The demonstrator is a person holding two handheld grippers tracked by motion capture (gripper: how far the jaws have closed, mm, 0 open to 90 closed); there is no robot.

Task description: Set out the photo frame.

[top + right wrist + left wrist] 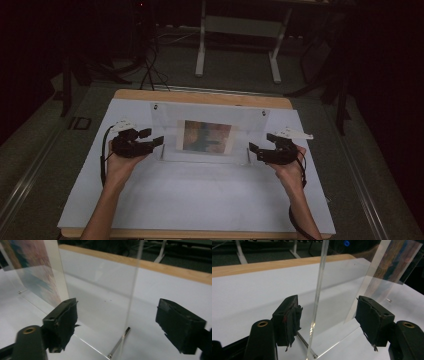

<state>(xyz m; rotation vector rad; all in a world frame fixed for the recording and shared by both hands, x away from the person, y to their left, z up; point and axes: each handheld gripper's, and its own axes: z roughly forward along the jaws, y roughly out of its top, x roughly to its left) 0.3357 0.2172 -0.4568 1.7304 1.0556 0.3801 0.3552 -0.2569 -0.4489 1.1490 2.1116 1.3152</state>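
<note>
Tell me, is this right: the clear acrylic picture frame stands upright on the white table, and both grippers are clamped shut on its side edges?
Not quite. Both gripper views show the jaws open, each astride an edge of the acrylic frame without pressing. The left gripper and right gripper grip nothing.

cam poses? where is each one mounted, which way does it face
High view: above the near table edge, facing forward and down at the clear acrylic picture frame; both forearms, left gripper and right gripper show.
Left gripper view: looks along its open jaws at the frame's side edge.
Right gripper view: same from the opposite edge.
Shared: the frame's colourful picture.
</note>
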